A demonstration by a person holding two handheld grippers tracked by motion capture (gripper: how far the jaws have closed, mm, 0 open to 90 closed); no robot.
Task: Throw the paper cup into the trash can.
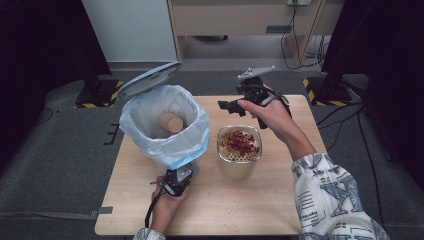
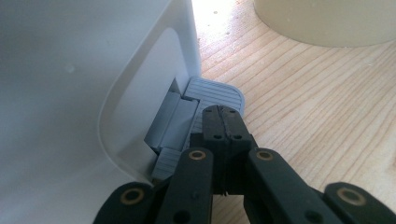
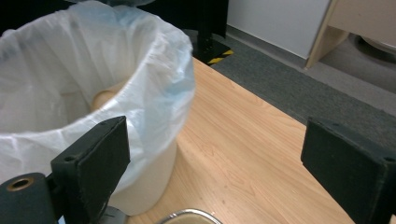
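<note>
The bin (image 1: 165, 125), lined with a bag, is kept with its lid (image 1: 149, 79) up: its pedal (image 2: 215, 93) is pressed by the closed left gripper (image 2: 223, 116). The right gripper (image 1: 235, 104), wide open and empty, is held above the cup (image 1: 239, 151) beside the bin. Next, the cup should probably be grasped and emptied. The red contents are hard to identify.

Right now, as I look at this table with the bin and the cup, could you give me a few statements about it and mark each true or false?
1. The bin's lid stands open. True.
2. The left gripper is wide open above the bin. False: its jaws are shut, on the grey pedal at the bin's foot.
3. The right gripper holds the cup. False: its jaws are open and empty.
4. The cup holds red pieces. True.
</note>
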